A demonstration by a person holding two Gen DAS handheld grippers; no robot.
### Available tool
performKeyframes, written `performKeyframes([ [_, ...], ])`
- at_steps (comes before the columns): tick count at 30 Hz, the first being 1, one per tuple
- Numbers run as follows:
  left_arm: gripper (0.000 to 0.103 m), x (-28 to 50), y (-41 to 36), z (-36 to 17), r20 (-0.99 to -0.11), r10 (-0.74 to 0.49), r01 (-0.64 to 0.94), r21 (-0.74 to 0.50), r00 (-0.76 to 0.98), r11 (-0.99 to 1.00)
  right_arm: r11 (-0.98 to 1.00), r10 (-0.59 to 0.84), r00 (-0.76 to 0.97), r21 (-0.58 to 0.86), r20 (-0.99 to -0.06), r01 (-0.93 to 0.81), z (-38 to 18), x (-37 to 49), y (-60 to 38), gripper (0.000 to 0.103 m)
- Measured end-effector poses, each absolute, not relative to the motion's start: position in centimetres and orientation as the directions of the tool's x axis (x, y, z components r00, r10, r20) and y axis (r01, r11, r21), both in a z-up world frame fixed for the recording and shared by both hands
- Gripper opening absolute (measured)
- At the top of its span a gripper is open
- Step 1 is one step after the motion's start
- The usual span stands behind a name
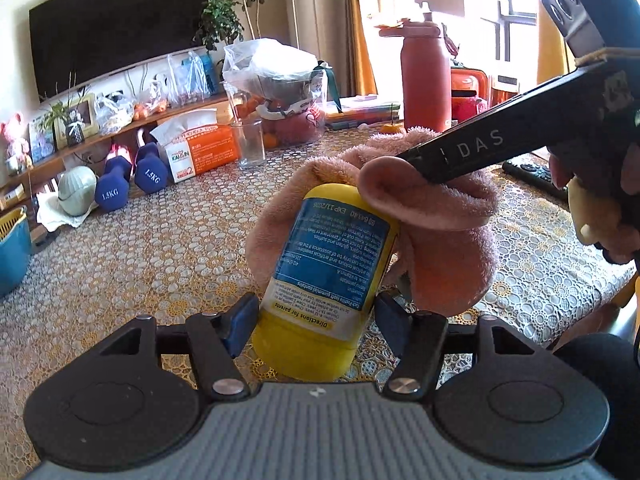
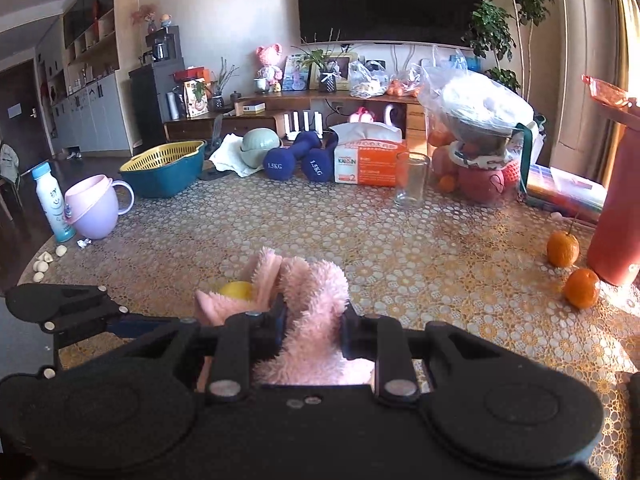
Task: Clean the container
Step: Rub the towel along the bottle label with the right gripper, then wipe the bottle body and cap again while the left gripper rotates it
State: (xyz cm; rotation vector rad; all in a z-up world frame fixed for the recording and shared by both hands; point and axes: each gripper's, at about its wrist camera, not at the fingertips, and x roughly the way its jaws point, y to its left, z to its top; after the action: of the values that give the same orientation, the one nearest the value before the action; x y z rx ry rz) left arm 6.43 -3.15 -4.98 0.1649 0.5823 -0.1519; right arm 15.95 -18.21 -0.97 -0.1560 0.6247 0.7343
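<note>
A yellow bottle with a blue and white label [image 1: 328, 276] is clamped between the fingers of my left gripper [image 1: 316, 320], held above the table and tilted away. A fluffy pink cloth [image 1: 432, 208] is draped over the bottle's far end. My right gripper [image 1: 416, 164] comes in from the upper right and pinches that cloth. In the right wrist view the pink cloth [image 2: 312, 304] fills the space between the fingers of my right gripper [image 2: 314, 332], and a bit of the yellow bottle [image 2: 236, 290] peeks out beneath it. My left gripper's arm [image 2: 80, 312] shows at the left.
On the lace-patterned table [image 2: 400, 248] stand a clear glass [image 2: 411, 179], a tissue box [image 2: 368, 160], two blue dumbbells [image 2: 296, 162], a red flask [image 1: 426, 76], two oranges [image 2: 572, 268], a pink mug [image 2: 96, 210], a white bottle [image 2: 50, 202] and a teal basket [image 2: 164, 168].
</note>
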Motion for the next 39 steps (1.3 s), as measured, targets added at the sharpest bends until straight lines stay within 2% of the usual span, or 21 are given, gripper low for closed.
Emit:
performKeyframes([
  [3, 0.063, 6.3, -3.3, -4.9, -0.558, -0.089, 0.19, 0.126, 0.825, 0.974, 0.776, 0.519, 0.626, 0.013, -0.582, -0.631, -1.2, 15.9, -18.8, 0.022],
  [7, 0.063, 6.2, -3.3, -4.7, -0.569, -0.086, 0.192, 0.129, 0.818, 0.973, 0.799, 0.525, 0.657, 0.047, -0.541, -0.599, 0.2, 15.7, -20.7, 0.022],
  [11, 0.062, 6.2, -3.7, -4.6, -0.576, -0.079, 0.197, 0.145, 0.814, 0.97, 0.753, 0.59, 0.649, 0.036, -0.48, -0.658, 2.6, 13.7, -20.7, 0.022],
  [15, 0.058, 6.2, -4.2, -4.6, -0.579, -0.079, 0.209, 0.161, 0.811, 0.965, 0.661, 0.692, 0.567, 0.077, -0.447, -0.747, 3.7, 11.9, -19.3, 0.022],
  [22, 0.056, 6.1, -4.2, -4.7, -0.583, -0.08, 0.208, 0.155, 0.808, 0.966, 0.592, 0.701, 0.482, 0.053, -0.525, -0.804, 0.8, 11.7, -15.3, 0.022],
  [27, 0.056, 6.0, -4.0, -4.7, -0.58, -0.084, 0.208, 0.15, 0.81, 0.966, 0.621, 0.656, 0.498, 0.03, -0.566, -0.783, -1.0, 12.9, -15.3, 0.022],
  [39, 0.056, 6.0, -3.6, -4.7, -0.579, -0.097, 0.193, 0.107, 0.809, 0.975, 0.715, 0.576, 0.571, 0.022, -0.585, -0.699, -2.1, 16.4, -16.8, 0.022],
])
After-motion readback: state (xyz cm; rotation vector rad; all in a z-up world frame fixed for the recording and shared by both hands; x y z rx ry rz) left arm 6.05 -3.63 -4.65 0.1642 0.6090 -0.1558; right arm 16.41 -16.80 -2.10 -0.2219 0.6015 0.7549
